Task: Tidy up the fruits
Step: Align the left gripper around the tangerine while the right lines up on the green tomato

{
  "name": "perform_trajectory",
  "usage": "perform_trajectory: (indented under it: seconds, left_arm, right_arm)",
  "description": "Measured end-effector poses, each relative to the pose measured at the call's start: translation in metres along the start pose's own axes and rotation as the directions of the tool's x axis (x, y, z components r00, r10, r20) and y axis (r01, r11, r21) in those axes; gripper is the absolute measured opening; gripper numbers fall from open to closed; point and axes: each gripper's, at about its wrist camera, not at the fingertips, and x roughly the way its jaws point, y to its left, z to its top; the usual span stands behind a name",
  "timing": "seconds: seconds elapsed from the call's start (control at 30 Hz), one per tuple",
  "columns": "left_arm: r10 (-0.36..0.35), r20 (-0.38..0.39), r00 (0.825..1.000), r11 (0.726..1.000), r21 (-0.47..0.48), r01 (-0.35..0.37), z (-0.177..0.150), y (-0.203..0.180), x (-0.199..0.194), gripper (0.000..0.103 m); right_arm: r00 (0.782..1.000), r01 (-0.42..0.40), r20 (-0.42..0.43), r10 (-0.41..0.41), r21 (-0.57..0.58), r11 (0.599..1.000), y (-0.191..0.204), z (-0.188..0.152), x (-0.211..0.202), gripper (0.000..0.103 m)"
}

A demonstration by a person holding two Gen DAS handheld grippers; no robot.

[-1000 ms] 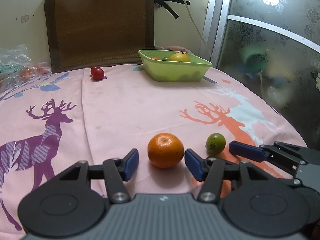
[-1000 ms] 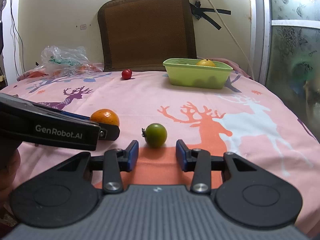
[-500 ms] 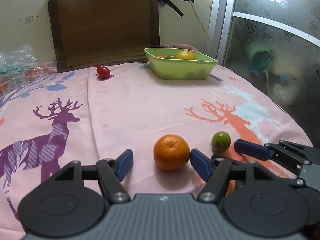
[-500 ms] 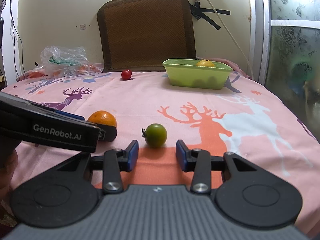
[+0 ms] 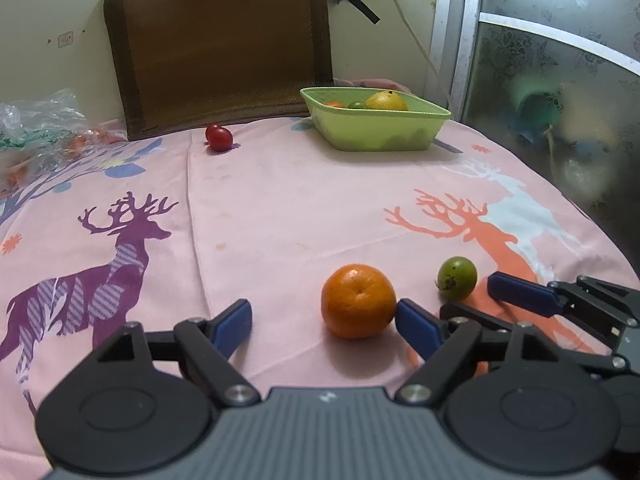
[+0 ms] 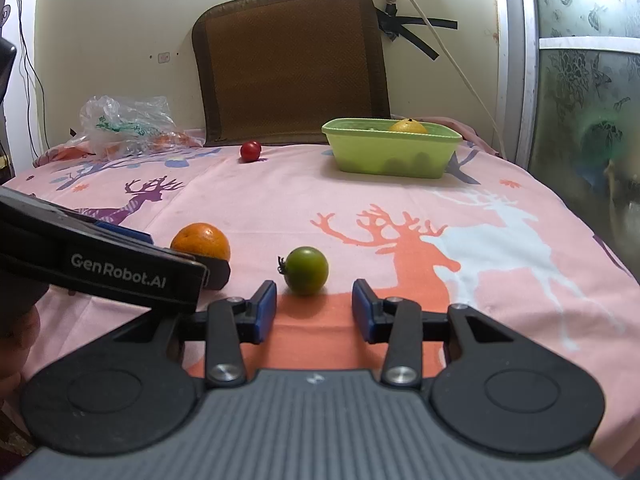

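Note:
An orange (image 5: 358,300) lies on the pink deer-print cloth between the fingers of my left gripper (image 5: 326,326), close against the right-hand pad. That gripper is open wide and holds nothing. A small green tomato (image 6: 307,265) sits just ahead of my right gripper (image 6: 315,308), which is open, its pads either side and slightly short of the fruit. The green tomato (image 5: 457,273) also shows to the right of the orange. A light green tub (image 6: 392,148) at the back right holds a yellow fruit (image 6: 408,126) and other fruit. A red tomato (image 5: 219,138) lies at the back.
A crumpled plastic bag (image 6: 124,128) with produce lies at the back left. A brown woven mat (image 6: 292,64) leans on the wall behind the table. A frosted glass door (image 5: 560,100) borders the right side. The left gripper's body (image 6: 100,268) crosses the right wrist view.
My left gripper's jaws have opened wider and it has shifted left and back, so the orange now lies by its right pad. The right gripper and green tomato have stayed put.

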Motion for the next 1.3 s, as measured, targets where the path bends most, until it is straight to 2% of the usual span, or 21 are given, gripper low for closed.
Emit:
perform_trajectory:
  seconds: [0.03, 0.2, 0.23, 0.27, 1.3]
  left_arm:
    - [0.004, -0.003, 1.0, 1.0, -0.004, -0.004, 0.0, 0.0006, 0.0008, 0.093]
    - [0.008, -0.012, 1.0, 1.0, -0.017, -0.008, -0.0007, 0.0035, 0.002, 0.1]
    - [0.005, -0.015, 1.0, 1.0, -0.019, -0.005, -0.0008, 0.0035, 0.0021, 0.103]
    - [0.003, -0.017, 1.0, 1.0, -0.021, -0.004, -0.0011, 0.0038, 0.0022, 0.103]
    - [0.039, -0.04, 0.998, 0.999, -0.029, -0.04, -0.0008, 0.0041, 0.0004, 0.103]
  right_arm:
    - [1.0, -0.001, 0.0, 0.001, 0.002, 1.0, -0.0003, 0.0001, 0.0002, 0.045]
    - [1.0, -0.004, 0.003, 0.004, 0.005, 1.0, -0.0012, -0.0003, 0.0005, 0.046]
    - [1.0, -0.003, 0.003, 0.003, 0.005, 1.0, -0.0013, -0.0004, 0.0005, 0.049]
    - [1.0, -0.003, 0.004, 0.003, 0.006, 1.0, -0.0016, -0.0004, 0.0004, 0.053]
    - [1.0, -0.003, 0.005, 0.003, 0.008, 1.0, -0.0024, -0.0019, -0.0004, 0.054]
